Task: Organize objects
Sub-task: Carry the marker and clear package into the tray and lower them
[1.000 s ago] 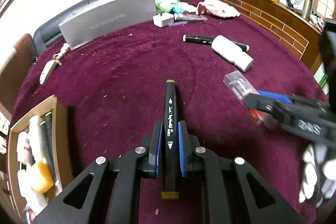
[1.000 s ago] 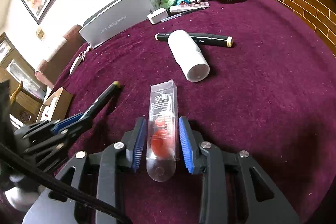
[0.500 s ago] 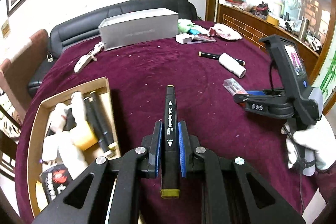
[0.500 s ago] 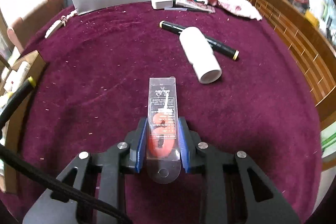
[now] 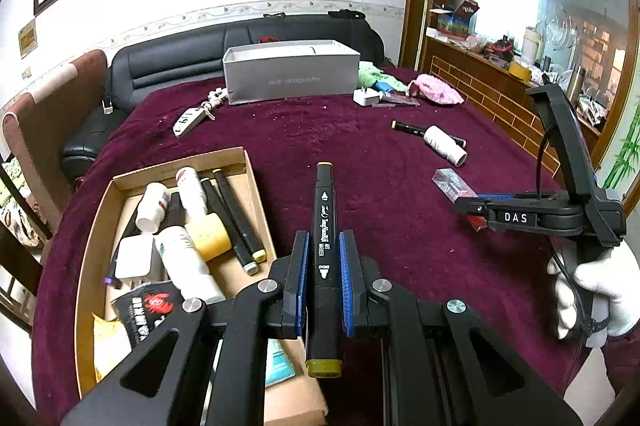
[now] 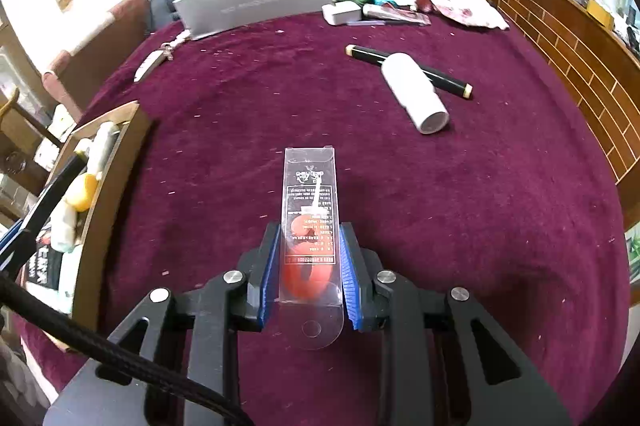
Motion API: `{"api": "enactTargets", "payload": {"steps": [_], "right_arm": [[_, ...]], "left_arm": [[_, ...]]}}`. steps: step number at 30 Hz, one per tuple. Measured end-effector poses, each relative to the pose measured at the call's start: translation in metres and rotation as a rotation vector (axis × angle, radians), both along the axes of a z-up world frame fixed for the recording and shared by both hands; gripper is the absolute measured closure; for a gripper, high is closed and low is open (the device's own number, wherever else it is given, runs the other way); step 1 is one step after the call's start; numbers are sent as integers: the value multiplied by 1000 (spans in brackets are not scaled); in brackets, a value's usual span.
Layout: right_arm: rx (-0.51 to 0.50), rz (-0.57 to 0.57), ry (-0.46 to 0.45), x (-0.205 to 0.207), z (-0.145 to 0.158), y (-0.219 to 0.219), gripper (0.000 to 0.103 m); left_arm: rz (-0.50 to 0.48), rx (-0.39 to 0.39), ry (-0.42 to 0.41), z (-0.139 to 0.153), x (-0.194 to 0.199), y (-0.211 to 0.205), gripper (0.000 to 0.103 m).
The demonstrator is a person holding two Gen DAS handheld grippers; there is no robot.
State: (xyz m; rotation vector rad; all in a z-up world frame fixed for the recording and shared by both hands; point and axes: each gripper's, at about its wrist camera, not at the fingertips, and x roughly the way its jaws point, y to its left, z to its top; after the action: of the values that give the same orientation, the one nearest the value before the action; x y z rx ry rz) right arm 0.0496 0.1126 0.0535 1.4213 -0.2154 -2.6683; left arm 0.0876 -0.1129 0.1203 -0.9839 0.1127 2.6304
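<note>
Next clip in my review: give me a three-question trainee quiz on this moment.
1. True or false: the left hand-held gripper is shut on a black marker.
2. What does the right hand-held gripper hold: A) a white bottle, B) a clear plastic packet with something red inside, C) a key tag?
3. Fill in: on the cloth, the white bottle lies across a second ____.

Key
1. True
2. B, the clear packet
3. Marker; the second marker shows at both ends of the bottle.
</note>
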Motion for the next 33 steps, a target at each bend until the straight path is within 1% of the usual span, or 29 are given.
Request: {"api": "enactTargets", "payload": {"steps": [7, 18, 26, 33], "right_arm": [[-16, 48, 47, 19, 22, -23, 78], [-62, 100, 98, 44, 48, -42, 77], [-84, 141, 135, 57, 64, -60, 77], [-112, 202, 148, 58, 76, -88, 77]], "left_arm": [[12, 35, 20, 9, 12, -16, 91], [22, 77, 59, 26, 37, -35, 91], [90, 100, 91, 38, 45, -67, 91], [162, 110, 81, 35, 37, -103, 91]]}}
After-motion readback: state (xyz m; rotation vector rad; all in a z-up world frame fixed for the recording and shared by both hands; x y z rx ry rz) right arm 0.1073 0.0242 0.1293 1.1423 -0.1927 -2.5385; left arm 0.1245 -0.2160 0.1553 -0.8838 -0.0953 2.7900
